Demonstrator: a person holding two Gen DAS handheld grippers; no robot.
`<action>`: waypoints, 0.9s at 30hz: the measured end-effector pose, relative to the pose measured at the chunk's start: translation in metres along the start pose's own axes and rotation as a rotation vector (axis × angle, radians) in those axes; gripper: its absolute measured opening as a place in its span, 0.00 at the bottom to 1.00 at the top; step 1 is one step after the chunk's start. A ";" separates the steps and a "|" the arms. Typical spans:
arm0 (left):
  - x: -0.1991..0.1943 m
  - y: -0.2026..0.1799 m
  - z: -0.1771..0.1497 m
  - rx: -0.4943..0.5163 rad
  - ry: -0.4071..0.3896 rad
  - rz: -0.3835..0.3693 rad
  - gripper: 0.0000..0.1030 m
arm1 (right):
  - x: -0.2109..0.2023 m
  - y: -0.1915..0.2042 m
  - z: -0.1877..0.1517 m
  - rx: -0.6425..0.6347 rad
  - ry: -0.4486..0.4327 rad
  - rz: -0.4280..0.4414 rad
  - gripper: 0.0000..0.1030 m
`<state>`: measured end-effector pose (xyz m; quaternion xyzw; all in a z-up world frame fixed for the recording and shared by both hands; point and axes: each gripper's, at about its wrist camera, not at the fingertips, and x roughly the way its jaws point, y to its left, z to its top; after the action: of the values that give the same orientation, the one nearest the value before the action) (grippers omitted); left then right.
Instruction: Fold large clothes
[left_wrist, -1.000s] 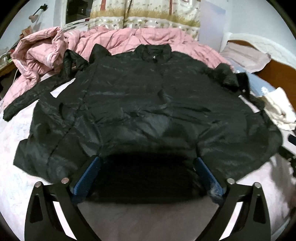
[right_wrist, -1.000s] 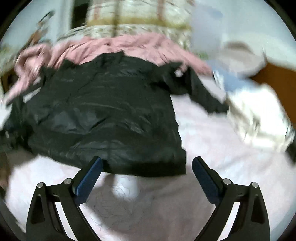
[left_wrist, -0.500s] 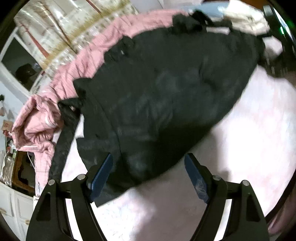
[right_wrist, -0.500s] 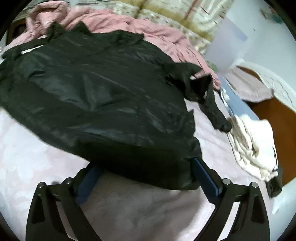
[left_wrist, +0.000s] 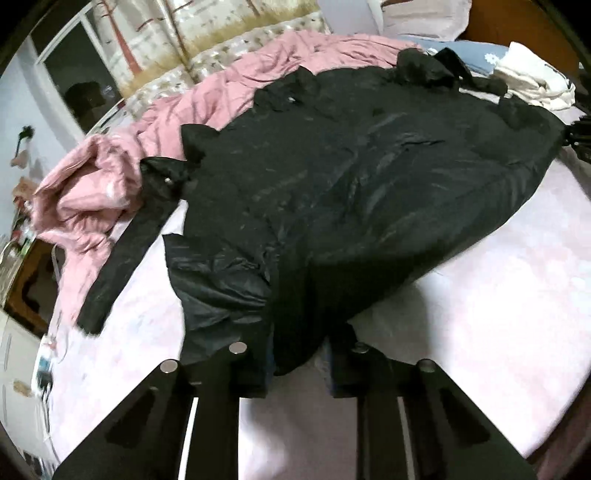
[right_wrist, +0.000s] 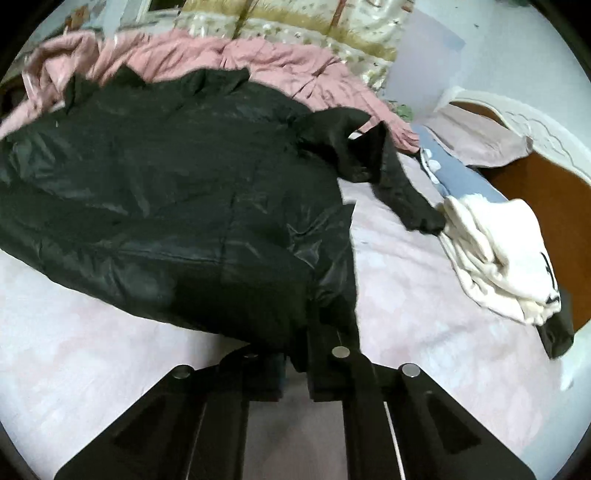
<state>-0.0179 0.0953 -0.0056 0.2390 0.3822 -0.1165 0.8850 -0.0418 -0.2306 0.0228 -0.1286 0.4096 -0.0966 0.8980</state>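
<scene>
A large black puffer jacket lies spread on a bed with a pale pink sheet. My left gripper sits at the near left corner of the hem; its jaws are closing, with a bunch of black fabric pressed between them. In the right wrist view the same jacket fills the left half, and my right gripper is shut on the near right corner of the hem. One sleeve trails off to the left, the other sleeve reaches toward the right.
A crumpled pink quilt is heaped behind the jacket and at the far left. Folded white clothes and a blue pillow lie on the right by a brown headboard. A dresser edge shows at far left.
Both grippers went from wide open to closed on the jacket's hem. The left view swung and rolled, so the jacket now runs diagonally; the right gripper shifted onto the hem corner.
</scene>
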 end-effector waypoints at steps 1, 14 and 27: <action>-0.011 -0.001 -0.003 -0.013 0.017 -0.008 0.19 | -0.013 -0.004 -0.007 0.013 -0.011 0.013 0.08; -0.061 0.023 0.003 -0.155 0.022 -0.026 0.61 | -0.070 -0.036 -0.019 0.120 0.013 0.196 0.10; 0.053 0.077 0.070 -0.441 0.046 -0.133 0.37 | 0.052 -0.062 0.081 0.267 0.099 0.366 0.19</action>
<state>0.0916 0.1242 0.0231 0.0169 0.4334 -0.0827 0.8972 0.0486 -0.2917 0.0565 0.0727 0.4532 0.0085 0.8884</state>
